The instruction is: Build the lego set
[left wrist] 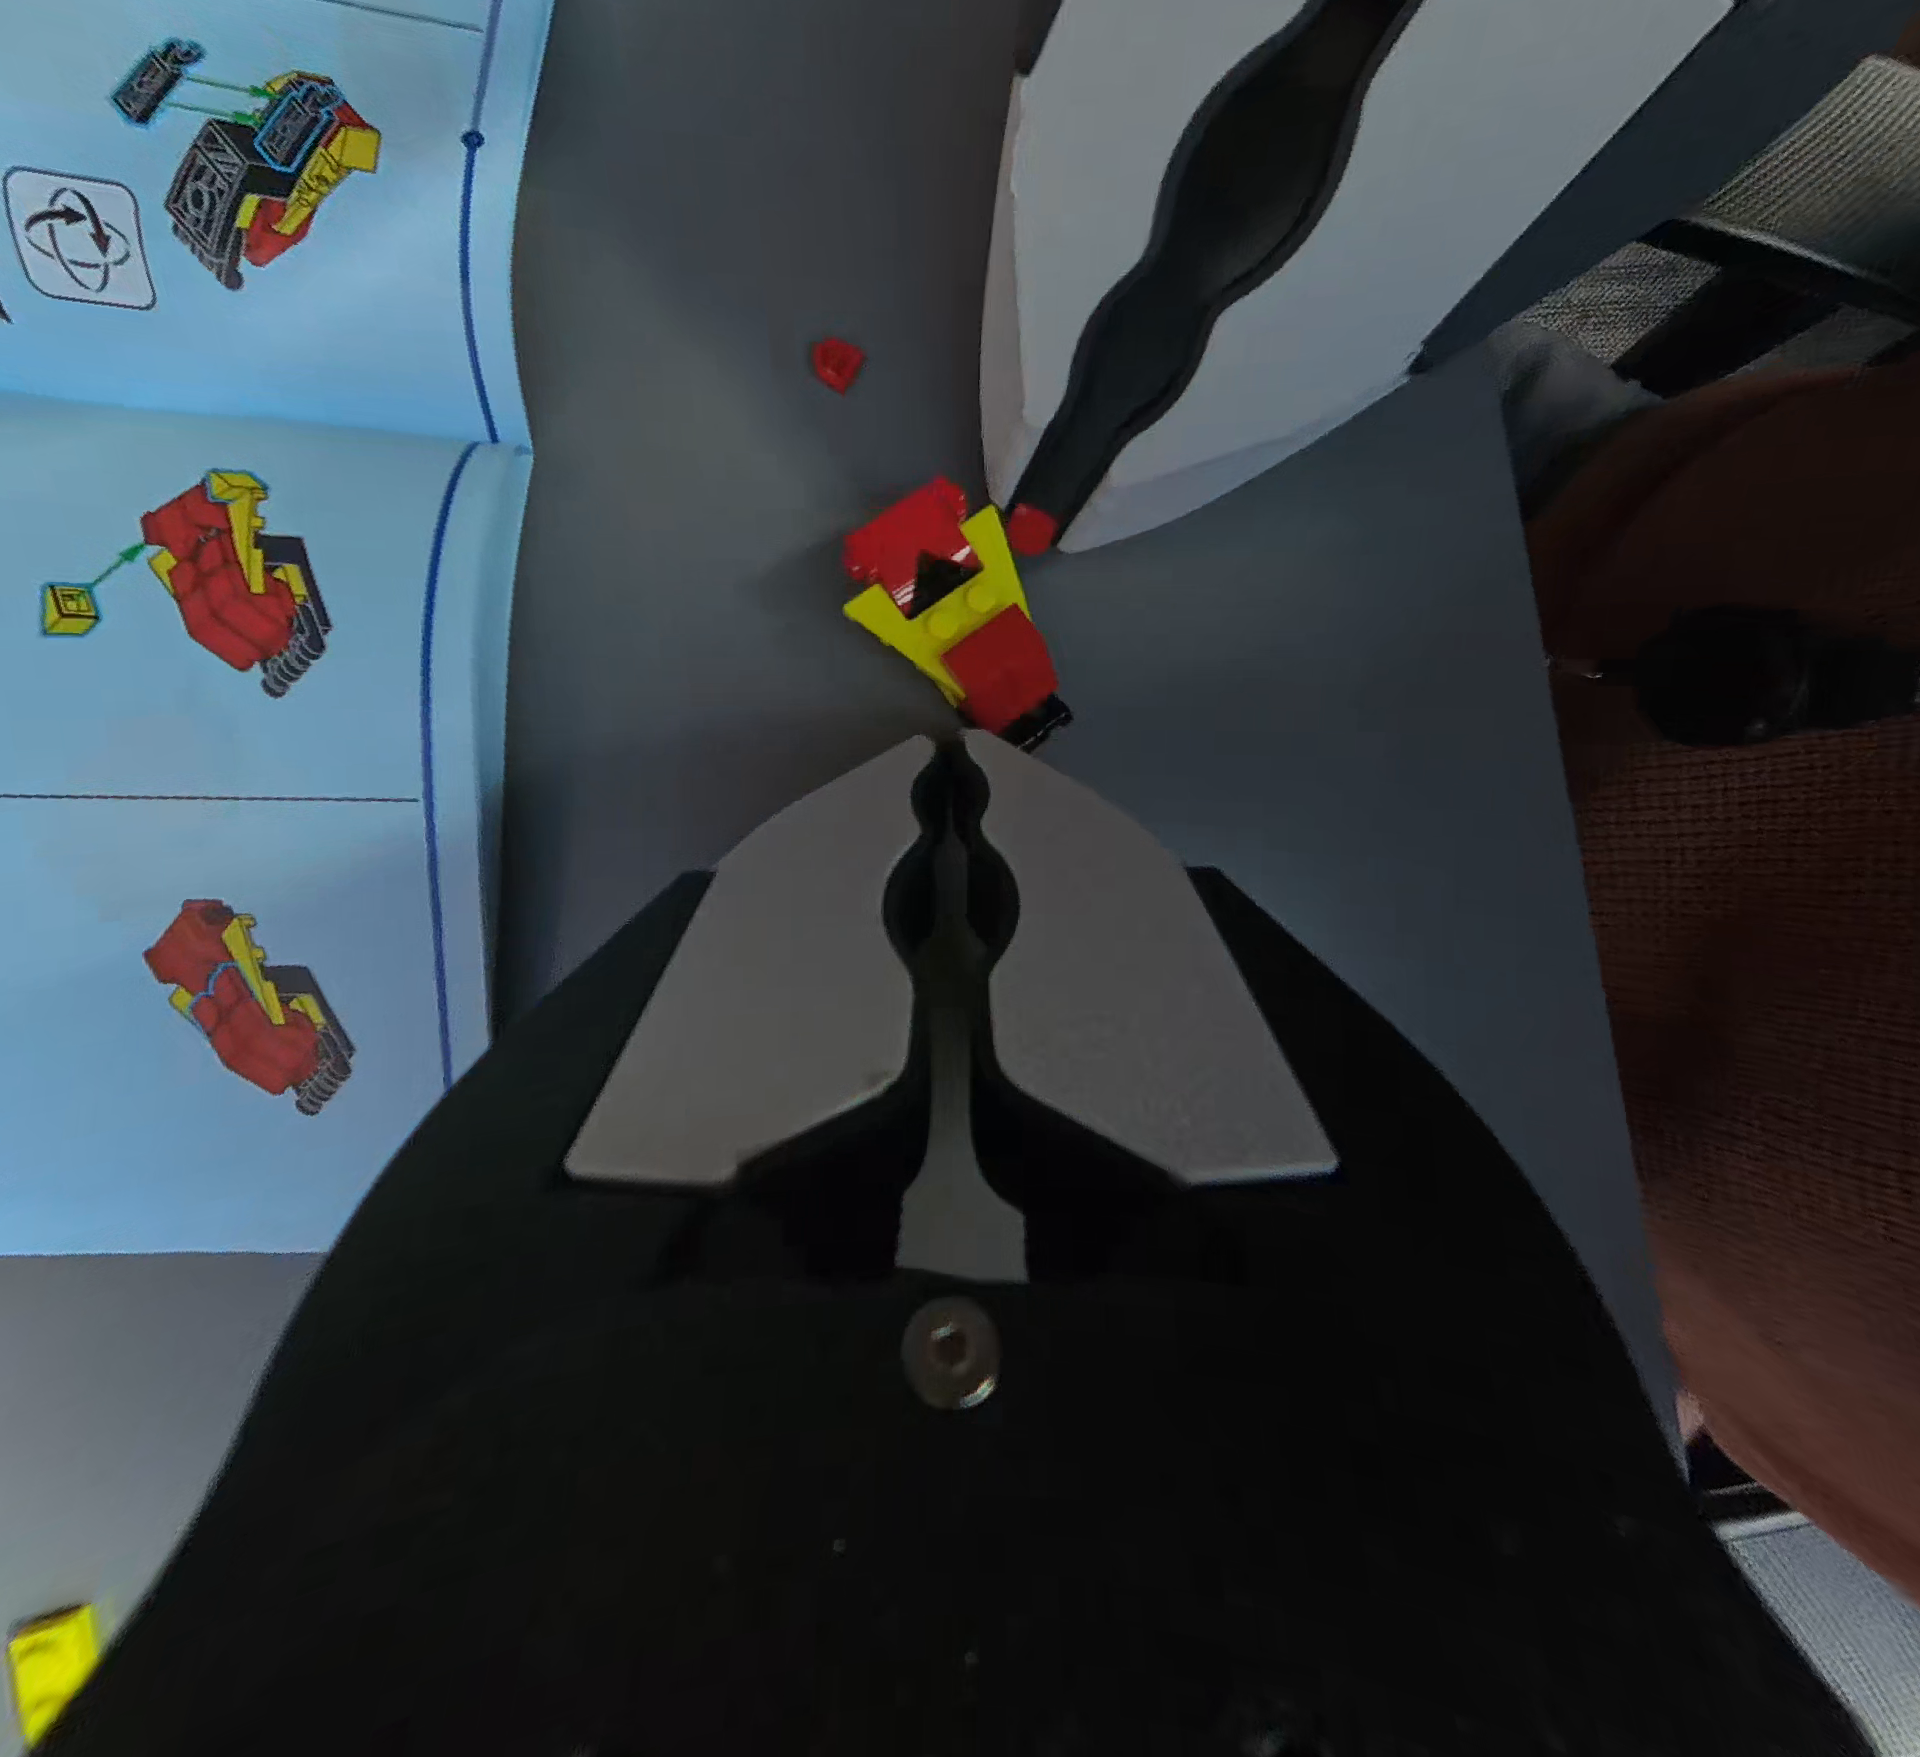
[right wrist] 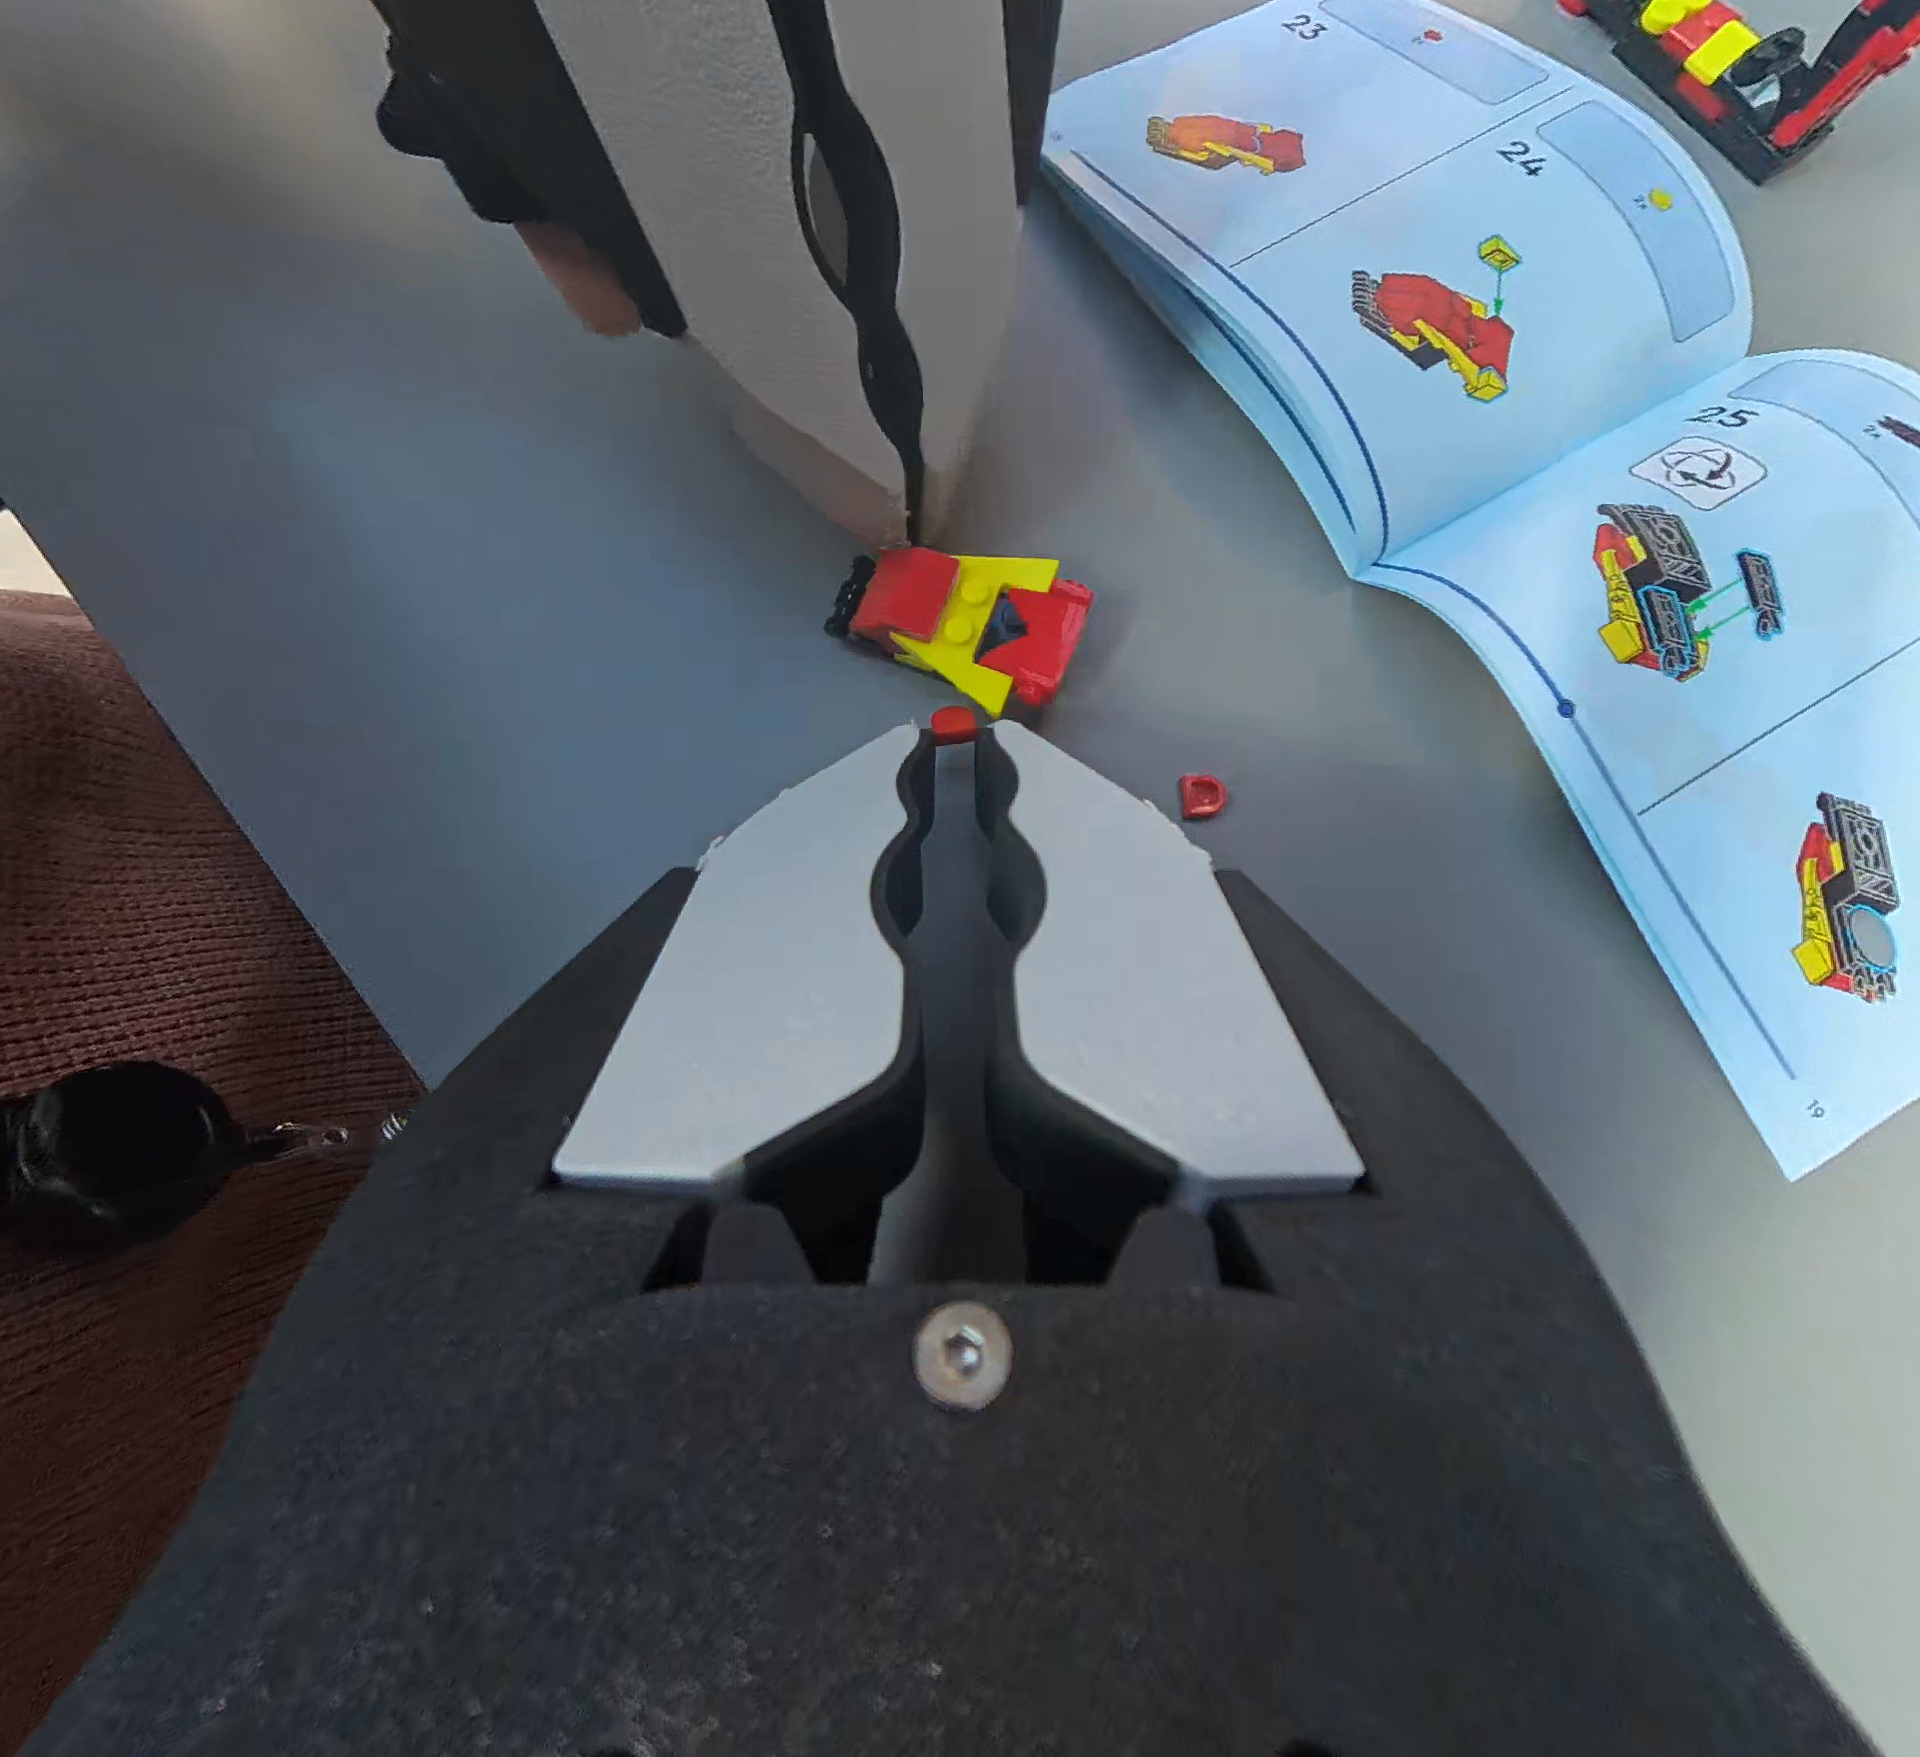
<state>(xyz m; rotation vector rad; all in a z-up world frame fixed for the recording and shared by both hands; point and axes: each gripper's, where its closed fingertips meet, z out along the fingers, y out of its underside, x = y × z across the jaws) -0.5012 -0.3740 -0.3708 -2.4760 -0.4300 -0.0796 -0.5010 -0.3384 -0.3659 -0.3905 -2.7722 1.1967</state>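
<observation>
Right gripper (right wrist: 954,739) fingers clamped on a small red rounded plastic piece (right wrist: 953,721), just beside a small red, yellow and black brick model (right wrist: 961,632) on the grey desk (right wrist: 416,564). Left gripper (left wrist: 948,743) fingers together, empty, at the model's black end. Nearby a loose red piece (right wrist: 1202,795) and an open light-blue instruction booklet (right wrist: 1558,481).

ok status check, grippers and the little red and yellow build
Right gripper shut on small red piece, beside the red-yellow build. Left gripper shut, empty, at its black end. Spare red piece loose nearby.
</observation>
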